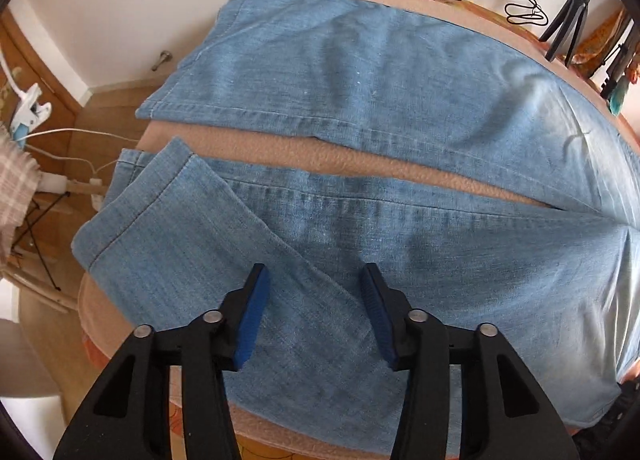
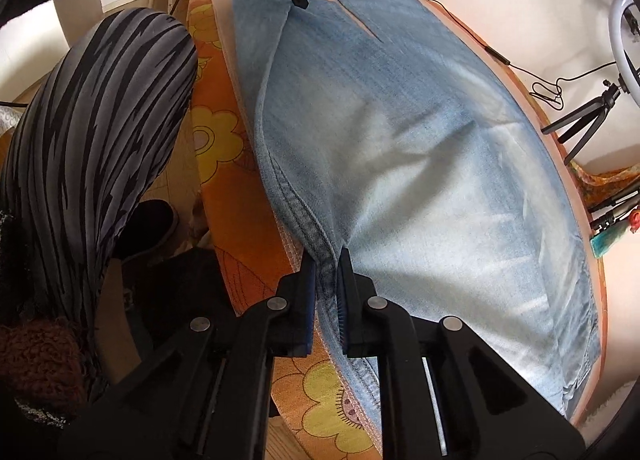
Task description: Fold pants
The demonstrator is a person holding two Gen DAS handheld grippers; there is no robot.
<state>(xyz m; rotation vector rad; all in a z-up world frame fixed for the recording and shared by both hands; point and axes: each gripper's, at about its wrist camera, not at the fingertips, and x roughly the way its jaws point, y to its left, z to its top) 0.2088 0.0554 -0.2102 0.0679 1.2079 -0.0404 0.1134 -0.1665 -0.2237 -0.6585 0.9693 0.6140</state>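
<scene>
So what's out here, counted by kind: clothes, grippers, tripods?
Jeans: 1
Hand-held grippers: 2, left and right
Tripods: 1
Total: 4

Bottom of jeans (image 1: 360,220) cut off by lower edge, left view | waist end of jeans lost past right edge | ring light (image 2: 624,20) half cut off, right view | small stuff (image 1: 618,76) by tripod (image 1: 568,20) too tiny and blurry to name | shoe (image 2: 152,224) partly hidden behind striped leg (image 2: 92,140)
</scene>
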